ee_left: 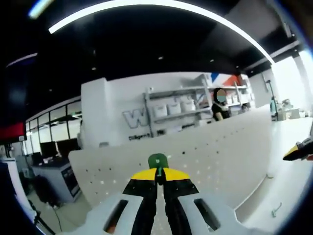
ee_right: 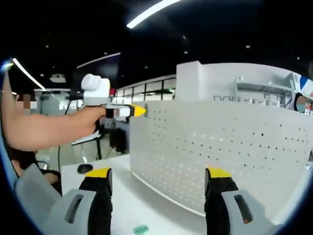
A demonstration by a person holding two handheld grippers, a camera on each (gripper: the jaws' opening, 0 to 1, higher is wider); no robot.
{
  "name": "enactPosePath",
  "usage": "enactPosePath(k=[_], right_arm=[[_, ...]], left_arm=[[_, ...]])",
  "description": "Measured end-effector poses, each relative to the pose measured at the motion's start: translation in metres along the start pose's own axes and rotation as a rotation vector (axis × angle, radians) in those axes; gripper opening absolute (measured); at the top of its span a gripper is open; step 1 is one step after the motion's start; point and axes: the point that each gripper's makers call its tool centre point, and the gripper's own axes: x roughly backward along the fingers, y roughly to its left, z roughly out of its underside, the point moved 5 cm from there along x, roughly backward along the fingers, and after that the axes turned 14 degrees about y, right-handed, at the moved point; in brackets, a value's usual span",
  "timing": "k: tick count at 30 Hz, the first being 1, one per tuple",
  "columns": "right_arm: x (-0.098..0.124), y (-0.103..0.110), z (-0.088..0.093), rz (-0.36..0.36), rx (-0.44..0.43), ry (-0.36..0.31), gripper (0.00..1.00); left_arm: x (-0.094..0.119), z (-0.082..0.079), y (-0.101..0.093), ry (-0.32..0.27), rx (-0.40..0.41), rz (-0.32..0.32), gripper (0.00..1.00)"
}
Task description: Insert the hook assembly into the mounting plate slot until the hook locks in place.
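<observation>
My left gripper (ee_left: 157,172) is shut on a small green hook (ee_left: 157,160), held up just in front of the white perforated mounting plate (ee_left: 215,156). In the right gripper view a hand holds that left gripper (ee_right: 132,111) with its yellow tips at the upper left edge of the mounting plate (ee_right: 220,142), which stands upright on the white table (ee_right: 122,191). My right gripper (ee_right: 157,178) is open and holds nothing, a short way in front of the plate. Its yellow tip, the right gripper (ee_left: 298,152), enters the left gripper view from the right.
A small green part (ee_right: 141,228) lies on the table near my right jaws, and a green part (ee_left: 276,210) lies beside the plate's foot. A dark round object (ee_right: 84,168) sits at the table's left edge. A person (ee_left: 220,105) stands behind the plate by shelving (ee_left: 176,110).
</observation>
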Motion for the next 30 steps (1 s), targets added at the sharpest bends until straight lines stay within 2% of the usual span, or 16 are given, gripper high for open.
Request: enactPosePath(k=[14, 30], right_arm=[[0.001, -0.007, 0.004, 0.009, -0.009, 0.005, 0.78], [0.003, -0.013, 0.007, 0.021, -0.020, 0.006, 0.77]], left_arm=[[-0.019, -0.003, -0.012, 0.009, 0.000, 0.006, 0.04], [-0.032, -0.007, -0.040, 0.012, 0.015, 0.039, 0.04]])
